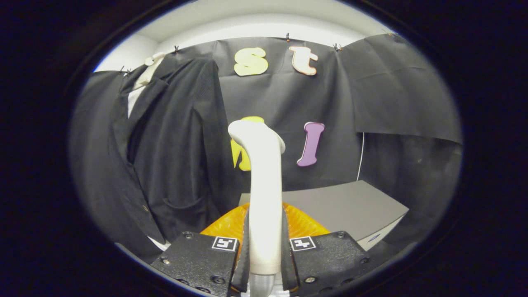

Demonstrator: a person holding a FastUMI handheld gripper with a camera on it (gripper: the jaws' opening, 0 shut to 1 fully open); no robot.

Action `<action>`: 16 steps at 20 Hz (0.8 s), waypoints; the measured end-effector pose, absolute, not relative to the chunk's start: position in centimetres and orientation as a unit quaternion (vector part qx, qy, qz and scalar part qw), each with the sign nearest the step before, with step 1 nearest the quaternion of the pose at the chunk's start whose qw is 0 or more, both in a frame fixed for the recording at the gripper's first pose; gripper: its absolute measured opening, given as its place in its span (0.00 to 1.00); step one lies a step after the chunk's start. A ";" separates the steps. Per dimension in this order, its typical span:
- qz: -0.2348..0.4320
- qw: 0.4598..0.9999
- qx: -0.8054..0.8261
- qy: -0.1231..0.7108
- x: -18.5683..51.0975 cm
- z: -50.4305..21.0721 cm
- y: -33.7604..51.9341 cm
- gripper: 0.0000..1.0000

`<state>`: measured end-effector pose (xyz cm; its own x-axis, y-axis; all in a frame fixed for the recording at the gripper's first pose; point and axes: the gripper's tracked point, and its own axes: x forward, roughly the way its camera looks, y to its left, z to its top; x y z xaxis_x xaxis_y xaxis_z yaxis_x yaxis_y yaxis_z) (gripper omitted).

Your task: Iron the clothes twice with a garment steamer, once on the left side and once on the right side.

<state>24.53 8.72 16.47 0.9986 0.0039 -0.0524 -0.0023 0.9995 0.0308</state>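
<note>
Steamer (264, 185) between fingers (244, 255); jacket (165, 156) left.

This is a staged booth, not a lived-in room. Black cloth (288, 107) is clipped up as walls all around me, with a plain white wall and ceiling (264, 24) showing above it. A dark jacket (173, 148) over a white shirt hangs against the cloth at far left, set up for steaming. To the right, beyond my fingers, stands a bare grey table (350, 206). A thin white cord (361, 156) runs down the cloth behind it.
</note>
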 end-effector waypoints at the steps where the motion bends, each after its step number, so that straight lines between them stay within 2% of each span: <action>1: -0.003 1.000 0.012 0.008 24.1 16.6 8.7 0.33; 10: 0.004 0.990 0.004 -0.143 18.6 20.4 9.4 0.33; 16: 0.007 0.971 -0.005 -0.238 15.2 20.2 9.1 0.33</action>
<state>15.17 9.08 20.20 0.8868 0.0159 0.4619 -0.0113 0.9999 -0.0128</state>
